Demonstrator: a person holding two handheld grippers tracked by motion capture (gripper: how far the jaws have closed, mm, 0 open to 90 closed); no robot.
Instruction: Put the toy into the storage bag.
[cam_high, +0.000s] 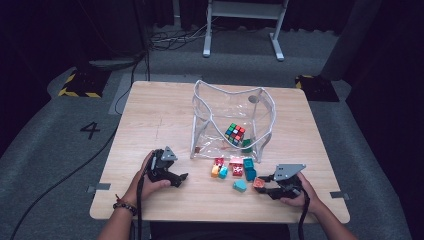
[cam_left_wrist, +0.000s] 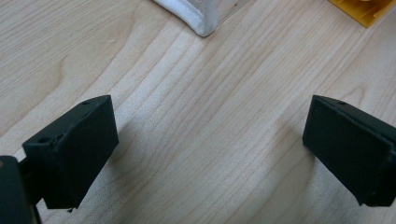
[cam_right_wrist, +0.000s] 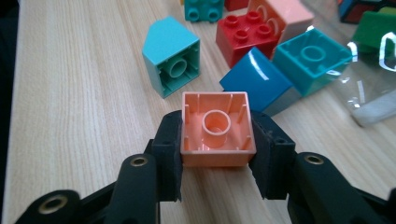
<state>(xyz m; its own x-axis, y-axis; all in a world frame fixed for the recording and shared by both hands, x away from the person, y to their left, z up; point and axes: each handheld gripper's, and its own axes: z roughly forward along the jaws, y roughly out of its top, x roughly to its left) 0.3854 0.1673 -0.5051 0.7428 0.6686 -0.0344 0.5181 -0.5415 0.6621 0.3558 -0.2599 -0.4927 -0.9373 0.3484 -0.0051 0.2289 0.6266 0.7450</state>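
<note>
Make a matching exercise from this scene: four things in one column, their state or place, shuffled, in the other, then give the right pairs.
Things:
1. right gripper
2. left gripper
3. Rubik's cube
4. orange brick

States or places:
A. inside the clear bag
B. jaws wide apart over bare table
C. hollow underside facing the right gripper's camera
D. jaws clamped on a brick's two sides

Pairs: 1-D, 2-B, 3-A, 4-C
</note>
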